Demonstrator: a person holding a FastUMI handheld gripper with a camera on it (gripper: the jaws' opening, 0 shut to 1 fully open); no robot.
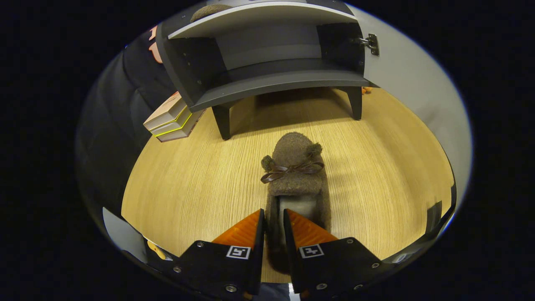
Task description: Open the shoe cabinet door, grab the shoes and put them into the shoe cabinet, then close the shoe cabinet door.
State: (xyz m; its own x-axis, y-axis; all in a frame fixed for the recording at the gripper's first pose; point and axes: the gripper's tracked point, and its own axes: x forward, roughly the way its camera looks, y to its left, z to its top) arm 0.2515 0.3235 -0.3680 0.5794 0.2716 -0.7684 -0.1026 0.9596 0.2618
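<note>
A brown fuzzy shoe (295, 171) with a ribbon bow and two pompoms points its toe toward the shoe cabinet (267, 85). My gripper (273, 219) is shut on the left side wall of the shoe's heel opening, one finger outside and one inside. The shoe hangs or rests just above the wooden tabletop (188, 184); contact with it is unclear. The dark grey cabinet stands on short legs beyond the shoe, with its interior open and bare. Its white door (413, 83) is swung open to the right, hinge (371, 42) showing.
A stack of books (172, 119) leans beside the cabinet's left leg. A second brown fuzzy item (209, 10) sits on the cabinet's top. Dark cloth wall runs along the left of the table.
</note>
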